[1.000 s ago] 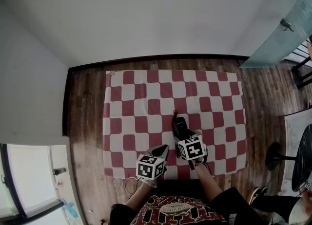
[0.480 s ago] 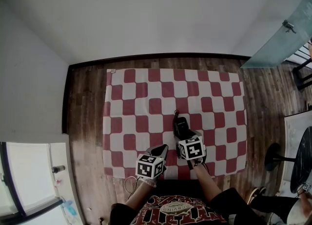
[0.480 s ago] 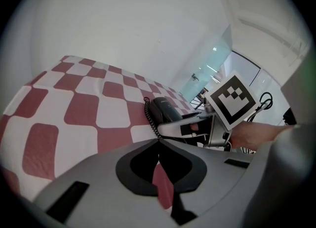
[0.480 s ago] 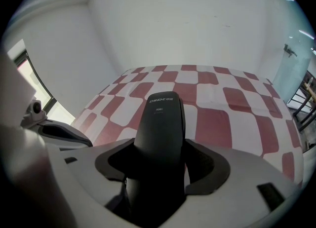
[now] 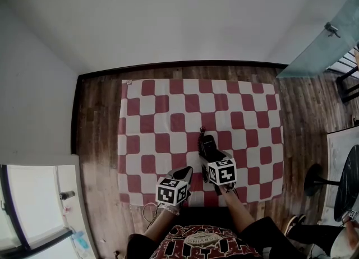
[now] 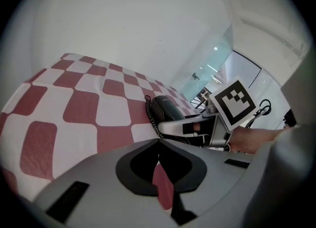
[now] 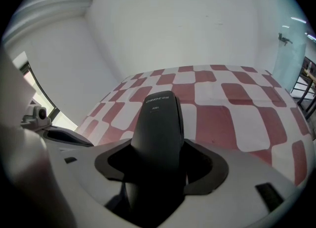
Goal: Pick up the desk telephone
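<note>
Where the white walls come down to a dark skirting board, a wooden floor begins, and a red-and-white checked cloth is spread flat on it. Off the cloth's right edge stand a glass panel and a black round-footed stand. Off its near left corner is a bright window. The desk telephone lies on the cloth, right of the cloth's middle and toward its near edge, black, pointing lengthwise away from me.

My right tool sits over the telephone's near end. From my head I see mostly its marker cube, which covers the jaws. The right gripper view shows what the cube hides: the telephone runs up between the jaws, which have just been opening and stand wide, released, with dark gaps on either side of it. My left tool hangs above the cloth's near edge, just left of the right one, clenched on nothing. In the left gripper view its tips meet and only a sliver of red cloth shows behind them. That view alone shows the coiled cord curling along the telephone's side on the cloth, and my right hand behind the right tool.
</note>
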Motion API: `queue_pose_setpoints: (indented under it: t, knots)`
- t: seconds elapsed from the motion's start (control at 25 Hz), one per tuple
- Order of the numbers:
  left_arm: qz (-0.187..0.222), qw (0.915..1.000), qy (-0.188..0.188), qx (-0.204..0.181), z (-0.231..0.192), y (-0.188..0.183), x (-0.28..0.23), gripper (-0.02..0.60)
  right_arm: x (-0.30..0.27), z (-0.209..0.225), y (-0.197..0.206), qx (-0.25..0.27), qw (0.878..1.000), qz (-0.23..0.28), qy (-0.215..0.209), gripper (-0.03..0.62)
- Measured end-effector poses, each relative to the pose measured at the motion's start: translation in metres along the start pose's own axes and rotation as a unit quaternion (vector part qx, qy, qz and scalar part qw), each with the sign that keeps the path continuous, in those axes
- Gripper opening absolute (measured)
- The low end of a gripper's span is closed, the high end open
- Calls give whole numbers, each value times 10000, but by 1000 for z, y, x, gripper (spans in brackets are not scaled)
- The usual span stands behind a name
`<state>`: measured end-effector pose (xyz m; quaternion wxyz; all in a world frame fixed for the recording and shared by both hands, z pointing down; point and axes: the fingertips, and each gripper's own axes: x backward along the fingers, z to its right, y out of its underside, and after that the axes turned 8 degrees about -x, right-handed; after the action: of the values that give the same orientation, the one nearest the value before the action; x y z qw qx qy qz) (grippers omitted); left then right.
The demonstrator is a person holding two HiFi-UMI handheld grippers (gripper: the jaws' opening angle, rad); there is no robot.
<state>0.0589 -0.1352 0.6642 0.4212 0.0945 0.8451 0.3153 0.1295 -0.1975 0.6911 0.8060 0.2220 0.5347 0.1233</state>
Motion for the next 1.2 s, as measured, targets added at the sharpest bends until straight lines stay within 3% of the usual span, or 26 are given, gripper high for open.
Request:
queue_pose_setpoints:
  t: [1.2]
  knots:
    - [118,9999,-37,-28,2,2,10,5,6,3,7,-24,9997,-259,17,295]
